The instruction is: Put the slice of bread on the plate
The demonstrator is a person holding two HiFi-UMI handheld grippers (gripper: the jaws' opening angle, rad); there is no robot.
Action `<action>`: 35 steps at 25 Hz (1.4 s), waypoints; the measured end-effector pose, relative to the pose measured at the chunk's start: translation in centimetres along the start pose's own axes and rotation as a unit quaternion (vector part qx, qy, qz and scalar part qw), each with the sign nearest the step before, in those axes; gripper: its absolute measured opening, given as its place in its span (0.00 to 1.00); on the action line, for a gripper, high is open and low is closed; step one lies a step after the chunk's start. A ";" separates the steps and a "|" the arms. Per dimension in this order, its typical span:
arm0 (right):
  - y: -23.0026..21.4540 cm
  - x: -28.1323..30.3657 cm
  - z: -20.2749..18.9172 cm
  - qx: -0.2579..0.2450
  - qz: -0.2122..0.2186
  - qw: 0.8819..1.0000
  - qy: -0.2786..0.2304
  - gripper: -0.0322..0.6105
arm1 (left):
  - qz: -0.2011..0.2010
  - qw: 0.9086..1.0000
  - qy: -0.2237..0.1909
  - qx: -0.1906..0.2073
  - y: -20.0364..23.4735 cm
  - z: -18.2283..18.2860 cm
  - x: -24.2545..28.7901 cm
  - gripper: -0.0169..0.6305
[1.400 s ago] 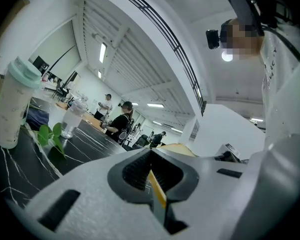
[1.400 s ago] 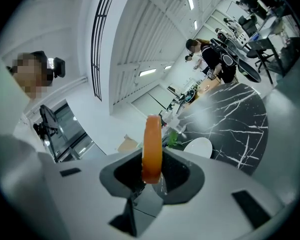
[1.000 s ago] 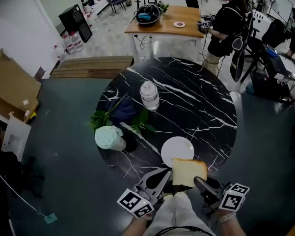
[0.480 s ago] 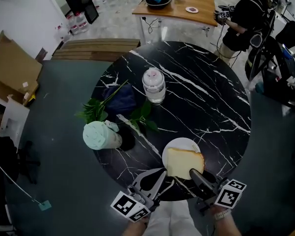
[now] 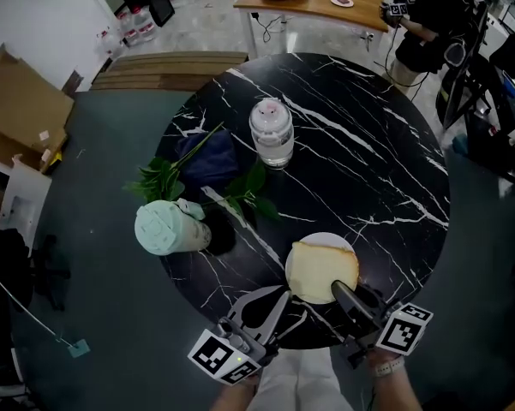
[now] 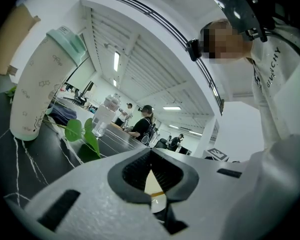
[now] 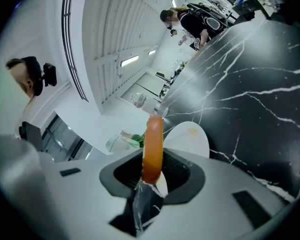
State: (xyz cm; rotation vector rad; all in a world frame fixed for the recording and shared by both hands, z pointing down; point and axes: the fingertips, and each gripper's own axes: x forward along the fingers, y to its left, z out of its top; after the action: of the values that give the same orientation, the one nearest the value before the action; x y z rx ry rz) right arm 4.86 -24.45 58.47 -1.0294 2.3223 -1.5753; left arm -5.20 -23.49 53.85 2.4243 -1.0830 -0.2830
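1. Two changes in the last second: both tongs have come forward and down, and the slice of bread (image 5: 321,268), earlier short of the plate (image 5: 326,237), now covers most of it. Whether it rests there I cannot tell.
2. The right tongs (image 5: 346,296) pinch the slice's near edge. The left tongs (image 5: 278,305) are closed on nothing.
3. Only letting go seems left.
4. A mint tumbler (image 5: 163,227), leafy sprig (image 5: 242,200) and clear jar (image 5: 272,133) stand well apart on the table (image 5: 368,161), so nothing blocks the plate.

I'm seeing the bread slice (image 5: 323,270) sitting over the plate (image 5: 320,237) at the table's (image 5: 368,144) near edge, with the tumbler (image 5: 163,227) to its left, the jar (image 5: 272,131) behind and leaves (image 5: 244,197) lying between them.
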 end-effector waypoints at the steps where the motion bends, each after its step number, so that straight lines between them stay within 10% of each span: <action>1: -0.2 0.0 0.0 0.001 -0.003 1.000 -0.001 0.19 | -0.001 1.000 0.000 -0.001 -0.1 -0.1 -0.1 0.04; 9: -1.0 0.1 0.3 -0.112 -0.073 0.991 0.021 0.23 | -0.008 1.000 -0.008 -0.013 0.2 0.0 -0.7 0.04; 25: -2.5 -0.4 2.0 -0.350 -0.195 0.915 0.050 0.40 | -0.015 0.999 -0.020 -0.031 -0.2 0.5 -2.0 0.04; 35: 0.0 -1.5 2.0 -0.322 -0.143 0.936 0.018 0.42 | -0.028 0.999 -0.026 -0.026 -1.4 1.2 -2.0 0.04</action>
State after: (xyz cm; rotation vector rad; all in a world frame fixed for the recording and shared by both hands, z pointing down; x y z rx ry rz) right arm 6.98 -25.04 57.19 -1.5309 2.9014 -0.8892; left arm -6.03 -21.54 52.10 2.4152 -1.0172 -0.3892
